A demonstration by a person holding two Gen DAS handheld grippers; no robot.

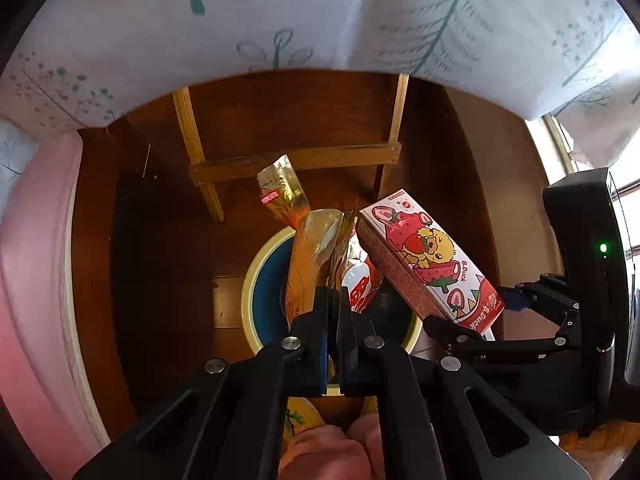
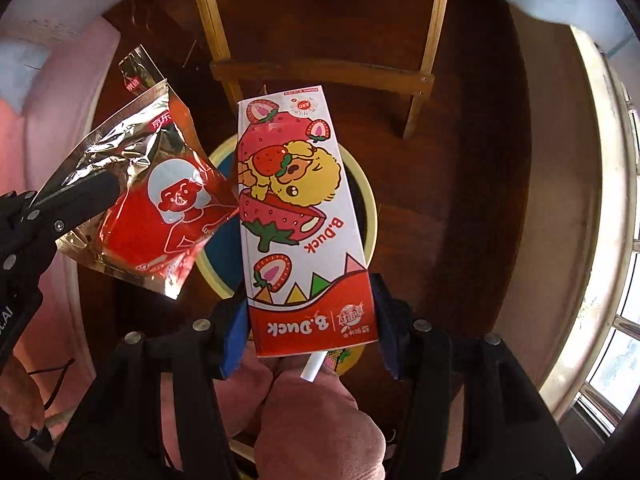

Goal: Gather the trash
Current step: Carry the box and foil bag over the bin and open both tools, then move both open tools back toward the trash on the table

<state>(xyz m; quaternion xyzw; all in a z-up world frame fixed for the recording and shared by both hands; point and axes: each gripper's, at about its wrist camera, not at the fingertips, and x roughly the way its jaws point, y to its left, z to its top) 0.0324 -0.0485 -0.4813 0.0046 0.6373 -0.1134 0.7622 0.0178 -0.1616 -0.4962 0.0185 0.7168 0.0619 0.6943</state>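
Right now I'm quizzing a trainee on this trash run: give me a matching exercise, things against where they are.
Things:
1. B.Duck box
2. foil wrappers
3. bin
4. stool

Places:
A. on the floor under both grippers
B. clamped in the left gripper
C. between the right gripper's pads
D. standing beyond the bin

Pairs: 1-C, 2-B, 3-A, 4-D

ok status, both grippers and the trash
Left gripper shut on wrappers. Right gripper shut on box. Both above bin; nothing in the way.
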